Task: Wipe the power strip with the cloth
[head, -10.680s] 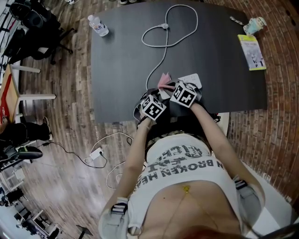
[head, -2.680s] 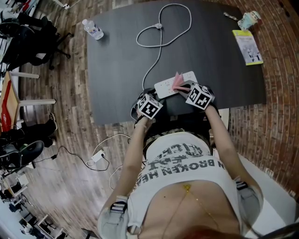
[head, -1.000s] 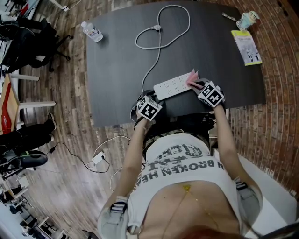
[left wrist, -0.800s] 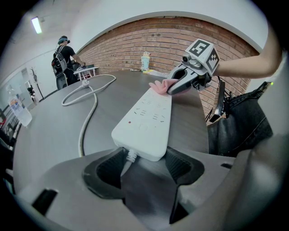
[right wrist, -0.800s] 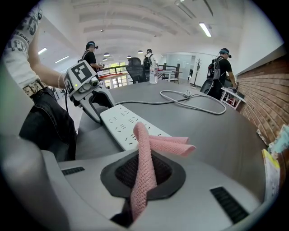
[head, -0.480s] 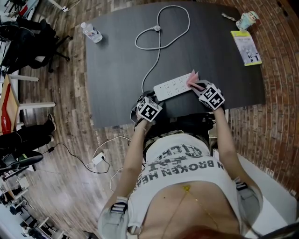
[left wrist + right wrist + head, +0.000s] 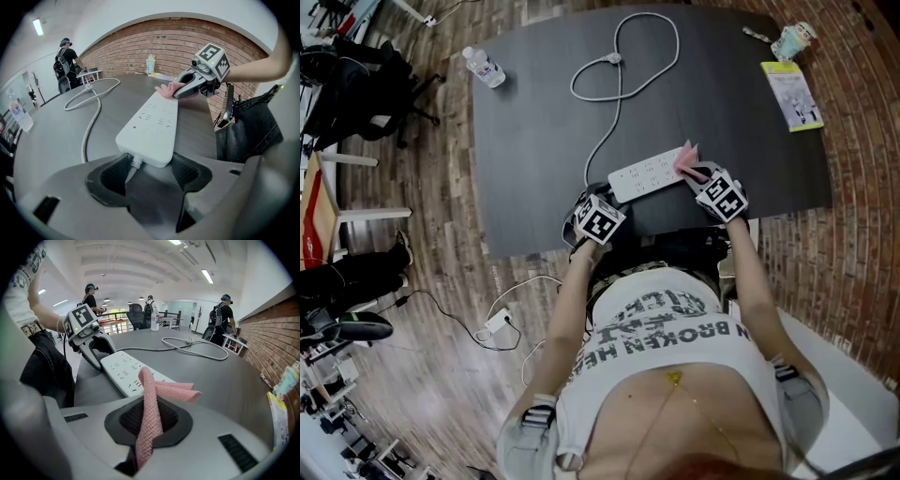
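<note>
A white power strip (image 7: 645, 174) lies near the front edge of the dark table (image 7: 534, 141). Its white cord (image 7: 614, 89) loops away to the far side. My left gripper (image 7: 602, 195) grips the strip's cord end; in the left gripper view the strip (image 7: 151, 123) sits between the two pads of that gripper (image 7: 147, 169). My right gripper (image 7: 701, 174) is shut on a pink cloth (image 7: 686, 157), which rests on the strip's other end. In the right gripper view the cloth (image 7: 151, 399) rises from the right gripper (image 7: 149, 422) over the strip (image 7: 125, 368).
A water bottle (image 7: 484, 66) stands at the table's far left corner. A booklet (image 7: 791, 94) and a small cup (image 7: 795, 39) are at the far right. Chairs (image 7: 356, 84) and floor cables (image 7: 502, 319) lie to the left. People (image 7: 224, 319) stand in the background.
Earlier the right gripper slid the pink cloth rightward along the strip from its middle to its far end. Over the last second it has barely moved. The left gripper stays put.
</note>
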The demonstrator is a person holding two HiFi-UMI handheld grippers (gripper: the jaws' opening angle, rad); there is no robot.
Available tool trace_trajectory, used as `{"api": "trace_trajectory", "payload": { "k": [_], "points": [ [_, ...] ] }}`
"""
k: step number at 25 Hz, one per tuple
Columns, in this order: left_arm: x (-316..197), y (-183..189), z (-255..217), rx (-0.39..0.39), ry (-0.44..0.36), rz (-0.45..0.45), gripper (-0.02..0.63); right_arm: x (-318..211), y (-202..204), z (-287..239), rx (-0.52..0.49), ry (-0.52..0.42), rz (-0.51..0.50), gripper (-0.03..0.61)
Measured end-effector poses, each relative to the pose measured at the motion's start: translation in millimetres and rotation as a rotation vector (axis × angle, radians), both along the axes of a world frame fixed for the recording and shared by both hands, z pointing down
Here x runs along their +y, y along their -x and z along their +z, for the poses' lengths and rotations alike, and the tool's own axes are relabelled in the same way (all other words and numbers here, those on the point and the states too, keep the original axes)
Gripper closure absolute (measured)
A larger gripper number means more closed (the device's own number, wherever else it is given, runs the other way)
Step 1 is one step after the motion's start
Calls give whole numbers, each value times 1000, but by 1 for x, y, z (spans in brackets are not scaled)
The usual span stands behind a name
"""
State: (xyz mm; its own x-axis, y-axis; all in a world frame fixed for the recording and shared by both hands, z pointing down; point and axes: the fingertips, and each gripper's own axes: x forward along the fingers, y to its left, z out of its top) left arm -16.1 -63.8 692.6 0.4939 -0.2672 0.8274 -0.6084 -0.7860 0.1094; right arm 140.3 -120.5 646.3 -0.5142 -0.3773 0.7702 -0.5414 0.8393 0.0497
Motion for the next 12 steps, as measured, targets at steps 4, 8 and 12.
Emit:
{"api": "trace_trajectory", "payload": {
  "k": [4,8,12],
  "points": [
    [1,0,-1,0,-5,5,342,0,-2,2,-5,33,50,561],
    [1,3,-9,-6,-27,6,343,3,2,-5,1,22,54,561],
    [0,5,-38,20,-98,-22,345,7,20,-28,-38,-39,4,561]
  ]
}}
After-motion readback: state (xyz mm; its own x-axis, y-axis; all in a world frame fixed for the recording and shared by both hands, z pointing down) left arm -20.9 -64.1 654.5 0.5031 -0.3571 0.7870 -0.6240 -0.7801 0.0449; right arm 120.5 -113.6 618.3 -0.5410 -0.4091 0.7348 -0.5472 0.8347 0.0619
